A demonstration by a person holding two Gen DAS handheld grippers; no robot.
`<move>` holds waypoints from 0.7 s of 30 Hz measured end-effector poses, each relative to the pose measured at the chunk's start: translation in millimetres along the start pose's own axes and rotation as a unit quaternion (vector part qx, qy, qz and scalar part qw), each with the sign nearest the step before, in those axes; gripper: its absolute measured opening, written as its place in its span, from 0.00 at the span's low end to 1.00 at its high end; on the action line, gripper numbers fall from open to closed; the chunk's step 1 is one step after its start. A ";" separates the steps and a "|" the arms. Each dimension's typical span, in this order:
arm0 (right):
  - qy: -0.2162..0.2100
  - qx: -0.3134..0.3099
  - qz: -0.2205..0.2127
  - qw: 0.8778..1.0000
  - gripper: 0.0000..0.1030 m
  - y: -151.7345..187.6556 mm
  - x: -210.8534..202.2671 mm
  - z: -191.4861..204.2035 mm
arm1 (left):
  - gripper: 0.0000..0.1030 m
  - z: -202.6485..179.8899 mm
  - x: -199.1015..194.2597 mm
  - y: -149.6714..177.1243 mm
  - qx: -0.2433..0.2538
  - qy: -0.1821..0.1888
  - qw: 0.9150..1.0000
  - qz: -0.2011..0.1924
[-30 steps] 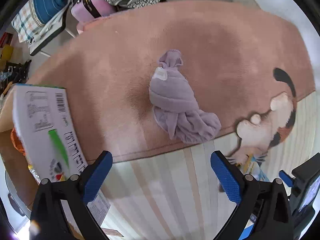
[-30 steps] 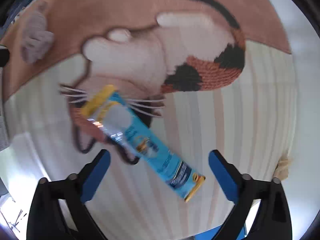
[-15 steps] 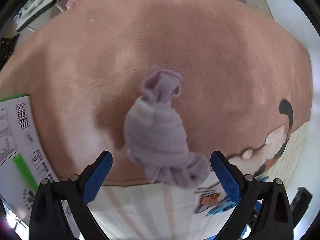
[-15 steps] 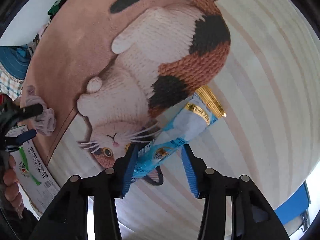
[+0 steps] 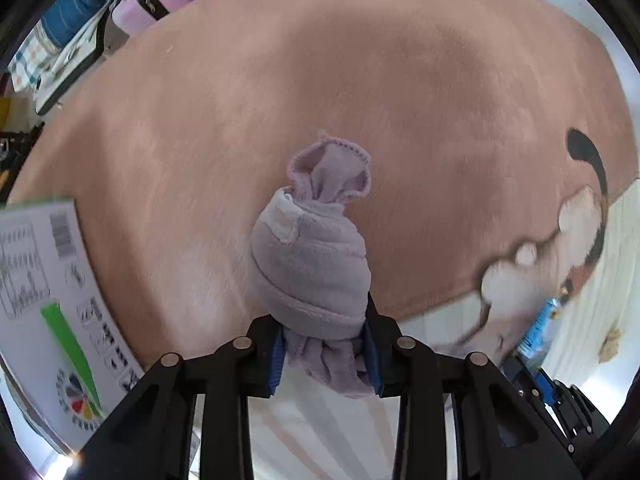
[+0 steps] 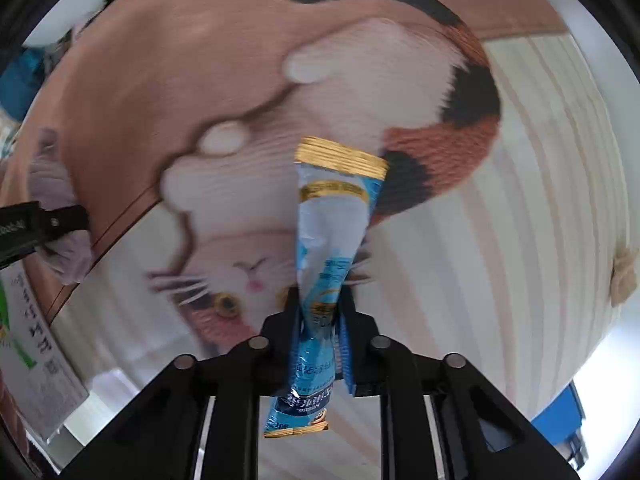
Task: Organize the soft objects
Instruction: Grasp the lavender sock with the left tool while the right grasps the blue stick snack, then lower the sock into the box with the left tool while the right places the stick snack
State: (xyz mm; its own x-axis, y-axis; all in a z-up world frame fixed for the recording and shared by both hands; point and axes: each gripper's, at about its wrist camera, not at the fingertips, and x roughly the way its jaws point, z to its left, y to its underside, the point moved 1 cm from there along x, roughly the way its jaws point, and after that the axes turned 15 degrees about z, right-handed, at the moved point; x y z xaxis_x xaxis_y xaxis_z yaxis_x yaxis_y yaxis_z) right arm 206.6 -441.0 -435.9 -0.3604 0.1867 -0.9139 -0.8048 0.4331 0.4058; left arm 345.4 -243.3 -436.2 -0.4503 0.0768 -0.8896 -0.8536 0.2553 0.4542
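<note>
A lilac knotted cloth (image 5: 312, 268) lies at the near edge of the pink rug (image 5: 360, 80). My left gripper (image 5: 325, 350) is shut on its lower end, the blue pads pinching the bunched fabric. In the right wrist view a long blue sachet with gold ends (image 6: 332, 240) is clamped near its lower third by my right gripper (image 6: 320, 336), which points straight down over the cat picture on the rug (image 6: 360, 92). The same cloth (image 6: 56, 200) and the left gripper's black finger show at the left edge of that view.
A white printed carton (image 5: 44, 300) lies left of the cloth. Bags, a pink case and folded fabrics (image 5: 120, 12) crowd the rug's far left edge. Pale striped floor (image 6: 520, 240) spreads to the right, with a small beige scrap (image 6: 622, 276) on it.
Both grippers went from wide open to shut. The left one came down over the lilac cloth and pinched it. The right one closed on the blue sachet, which now stands up between its pads.
</note>
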 end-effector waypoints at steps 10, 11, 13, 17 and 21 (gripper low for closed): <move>-0.052 -0.113 -0.063 0.990 0.14 77.8 -83.3 79.1 | 0.28 91.8 -81.7 120.4 0.003 0.058 0.993 -0.107; -0.052 -0.134 -0.071 0.987 0.14 89.4 -93.6 97.2 | 0.28 105.5 -87.0 135.4 -0.001 0.060 0.992 -0.115; -0.055 -0.171 -0.086 0.980 0.14 110.6 -111.2 139.0 | 0.28 129.1 -100.8 162.6 -0.014 0.062 0.990 -0.128; -0.051 -0.238 -0.104 0.964 0.14 144.0 -132.0 224.0 | 0.28 192.7 -109.8 197.1 -0.049 0.058 0.987 -0.141; -0.023 -0.280 -0.112 0.953 0.14 163.3 -131.1 296.1 | 0.28 261.7 -112.9 217.1 -0.091 0.040 0.984 -0.150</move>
State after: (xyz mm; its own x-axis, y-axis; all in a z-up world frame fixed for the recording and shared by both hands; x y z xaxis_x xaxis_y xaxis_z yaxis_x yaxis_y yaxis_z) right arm 262.1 -133.7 -251.6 -0.1383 0.1893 -0.9721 -0.9895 -0.0684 0.1274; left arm 279.4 55.7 -250.2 -0.1832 -0.0542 -0.9816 -0.9808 0.0776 0.1788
